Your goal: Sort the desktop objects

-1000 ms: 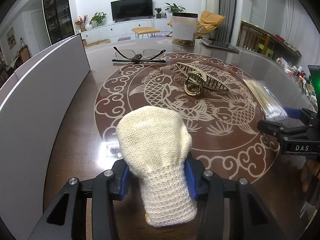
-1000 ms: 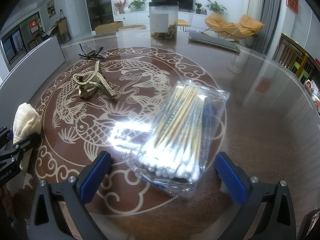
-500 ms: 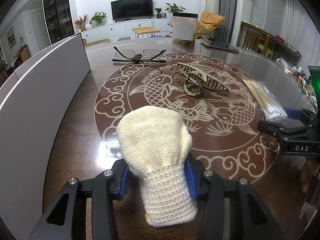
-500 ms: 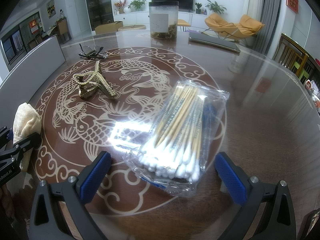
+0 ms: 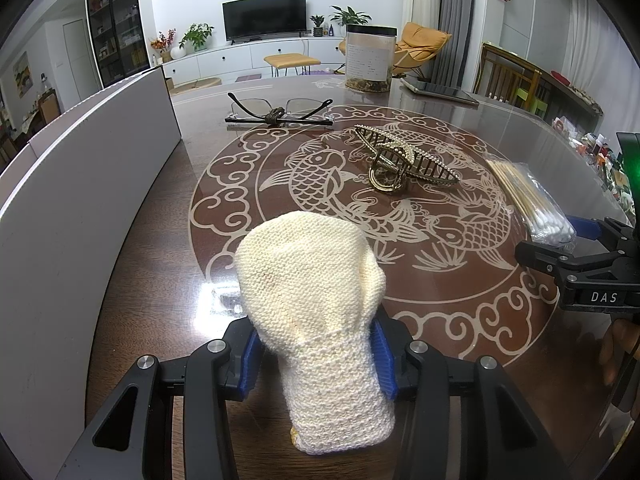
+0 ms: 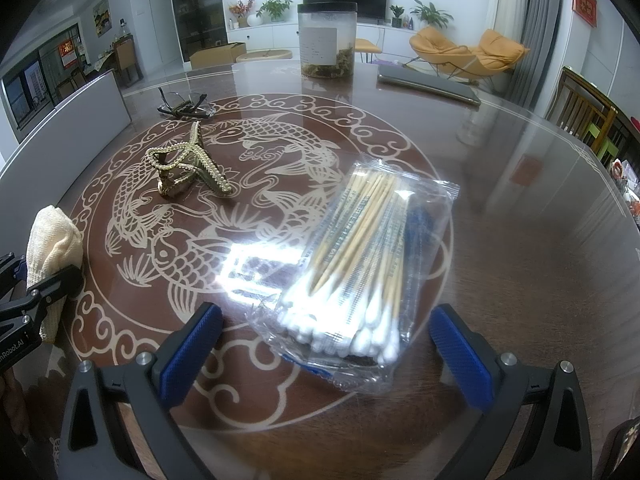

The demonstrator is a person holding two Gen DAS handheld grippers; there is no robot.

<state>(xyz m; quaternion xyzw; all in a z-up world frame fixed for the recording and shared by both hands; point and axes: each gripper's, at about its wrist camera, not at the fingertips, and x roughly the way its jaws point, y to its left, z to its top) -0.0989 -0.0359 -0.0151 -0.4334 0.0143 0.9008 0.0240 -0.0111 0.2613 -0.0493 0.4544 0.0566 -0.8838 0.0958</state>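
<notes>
A cream knitted mitten (image 5: 316, 304) stands up between the blue pads of my left gripper (image 5: 316, 360), which is shut on its cuff; the mitten (image 6: 54, 240) also shows at the left edge of the right wrist view. My right gripper (image 6: 326, 344) is open, its blue pads wide on either side of a clear bag of cotton swabs (image 6: 356, 272) lying on the table. The same bag of swabs (image 5: 532, 204) lies at the right in the left wrist view. A gold hair claw (image 5: 400, 164) and folded glasses (image 5: 276, 114) rest farther out.
A white box wall (image 5: 80, 200) runs along the left side. A clear jar with a black lid (image 6: 327, 40) and a flat grey tablet (image 6: 428, 82) stand at the far end of the brown table (image 6: 520, 280). Chairs stand beyond the right edge.
</notes>
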